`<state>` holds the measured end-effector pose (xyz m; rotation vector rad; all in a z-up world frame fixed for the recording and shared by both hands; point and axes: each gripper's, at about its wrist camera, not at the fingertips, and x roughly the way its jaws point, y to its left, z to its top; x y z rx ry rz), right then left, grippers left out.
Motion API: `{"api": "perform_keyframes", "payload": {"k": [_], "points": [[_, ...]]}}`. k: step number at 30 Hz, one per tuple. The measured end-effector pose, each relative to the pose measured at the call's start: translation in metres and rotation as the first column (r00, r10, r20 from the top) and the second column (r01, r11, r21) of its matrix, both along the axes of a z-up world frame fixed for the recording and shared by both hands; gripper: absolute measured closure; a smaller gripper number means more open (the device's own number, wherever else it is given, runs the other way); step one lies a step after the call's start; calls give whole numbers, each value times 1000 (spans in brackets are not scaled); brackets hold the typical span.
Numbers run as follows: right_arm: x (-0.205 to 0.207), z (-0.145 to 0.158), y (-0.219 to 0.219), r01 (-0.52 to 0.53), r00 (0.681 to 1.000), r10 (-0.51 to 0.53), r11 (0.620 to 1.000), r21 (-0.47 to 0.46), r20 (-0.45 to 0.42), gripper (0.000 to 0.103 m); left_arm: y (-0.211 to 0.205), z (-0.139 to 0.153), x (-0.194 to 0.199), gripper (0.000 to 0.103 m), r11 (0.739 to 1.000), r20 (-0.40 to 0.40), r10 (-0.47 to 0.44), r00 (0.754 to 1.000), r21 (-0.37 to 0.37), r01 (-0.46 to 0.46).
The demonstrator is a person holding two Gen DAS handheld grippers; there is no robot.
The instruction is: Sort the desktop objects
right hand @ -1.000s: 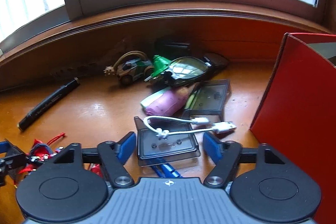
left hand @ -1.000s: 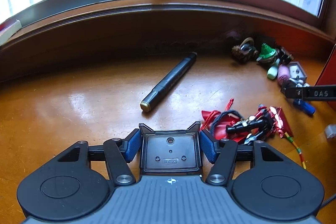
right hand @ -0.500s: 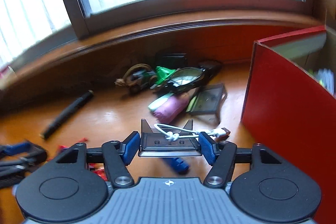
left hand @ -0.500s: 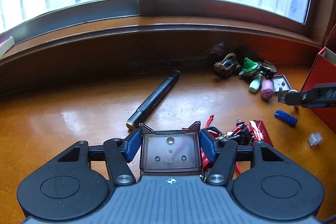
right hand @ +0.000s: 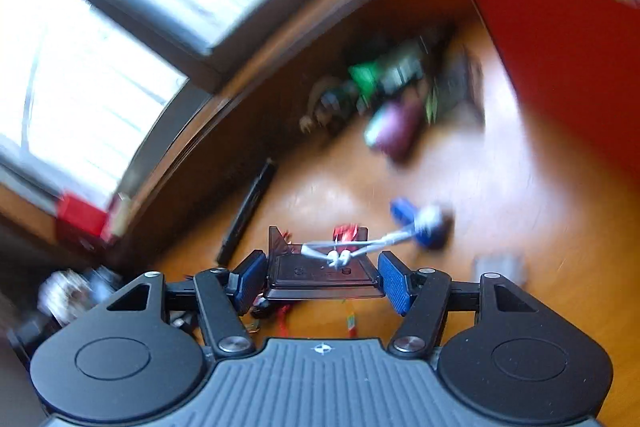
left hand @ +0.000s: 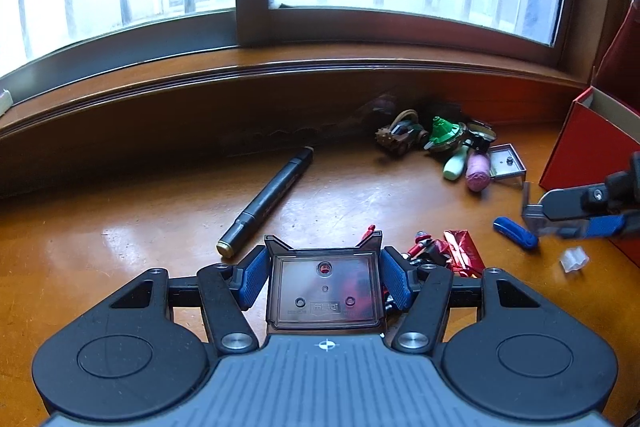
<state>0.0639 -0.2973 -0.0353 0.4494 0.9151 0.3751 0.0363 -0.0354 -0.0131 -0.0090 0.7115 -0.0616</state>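
My left gripper (left hand: 323, 281) is shut on a smoky clear plastic case (left hand: 324, 297), held above the wooden desk (left hand: 120, 227). My right gripper (right hand: 322, 273) is shut on a similar dark case (right hand: 320, 273) with a white USB cable (right hand: 360, 247) lying across its top; it also shows in the left wrist view (left hand: 576, 215), lifted beside the red box (left hand: 592, 143). A black marker (left hand: 268, 201) lies ahead of the left gripper. Red trinkets (left hand: 456, 251) lie under it to the right.
A pile of toys lies by the window ledge: brown toy car (left hand: 400, 135), green top (left hand: 444, 133), pink and mint tubes (left hand: 472, 169), another case (left hand: 506, 163). A blue item (left hand: 516, 233) and a clear cap (left hand: 574, 259) lie near the red box. The right view is blurred.
My right gripper has lifted its case with the cable and swung, rolling, toward the red box. My left gripper has risen and pulled back with its case.
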Motion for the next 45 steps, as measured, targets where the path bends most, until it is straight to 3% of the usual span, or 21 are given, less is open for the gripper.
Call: {"api": "perform_keyframes", "payload": {"k": [2, 4, 6, 9, 11, 12, 14, 15, 16, 19, 20, 25, 26, 30, 32, 33, 38, 45], "points": [[-9, 12, 8, -30, 997, 39, 991, -130, 68, 39, -1, 1, -1, 42, 1000, 3, -9, 1000, -1, 9], [-20, 13, 20, -87, 991, 109, 964, -249, 76, 39, -3, 1, -2, 42, 1000, 6, -20, 1000, -3, 20], [-27, 8, 24, -124, 989, 141, 958, -259, 48, 39, -5, 1, -4, 42, 1000, 8, -31, 999, -2, 31], [-31, 1, 17, -116, 993, 116, 986, -117, -3, 39, -7, 2, -6, 42, 999, 9, -45, 999, -1, 45], [-29, -1, 3, -89, 995, 91, 994, 69, -26, 39, -8, 2, -8, 42, 999, 11, -53, 999, 1, 53], [-28, -3, -7, -68, 997, 76, 979, 194, -33, 39, -8, 3, -8, 42, 998, 13, -55, 998, 2, 55], [-29, -9, -30, 11, 999, 10, 889, 457, -45, 39, -9, 3, -10, 42, 998, 15, -59, 998, 3, 59], [-29, -14, -39, 53, 997, -19, 850, 524, -70, 39, -9, 3, -11, 42, 998, 15, -61, 998, 3, 61], [-28, -19, -46, 95, 993, -43, 829, 551, -106, 39, -9, 3, -11, 42, 998, 15, -62, 998, 3, 62], [-30, -37, -48, 156, 975, -51, 848, 507, -215, 39, -9, 4, -13, 42, 998, 17, -62, 998, 4, 62], [-32, -43, -48, 171, 971, -49, 829, 532, -236, 39, -8, 4, -14, 42, 998, 18, -60, 998, 3, 60], [-36, -49, -62, 212, 973, -54, 605, 768, -226, 39, -9, 5, -18, 42, 998, 16, -66, 998, 4, 66], [-36, -44, -65, 204, 976, -65, 606, 769, -207, 39, -10, 5, -18, 42, 998, 16, -70, 997, 3, 70], [-39, -21, -56, 168, 985, -117, 819, 549, -126, 39, -14, 6, -20, 42, 996, 21, -88, 996, 7, 88], [-41, -10, -50, 155, 988, -133, 900, 408, -82, 39, -16, 6, -20, 42, 995, 24, -95, 995, 6, 95], [-42, -7, -46, 153, 988, -136, 922, 356, -72, 39, -17, 6, -19, 42, 995, 23, -98, 995, 5, 98], [-53, -3, -35, 154, 988, -153, 980, 130, -18, 39, -27, 7, -15, 43, 992, 20, -126, 992, 12, 126], [-77, 22, -35, 163, 983, -161, 986, -17, 83, 39, -43, 7, -13, 43, 985, 22, -168, 986, 42, 167]]}}
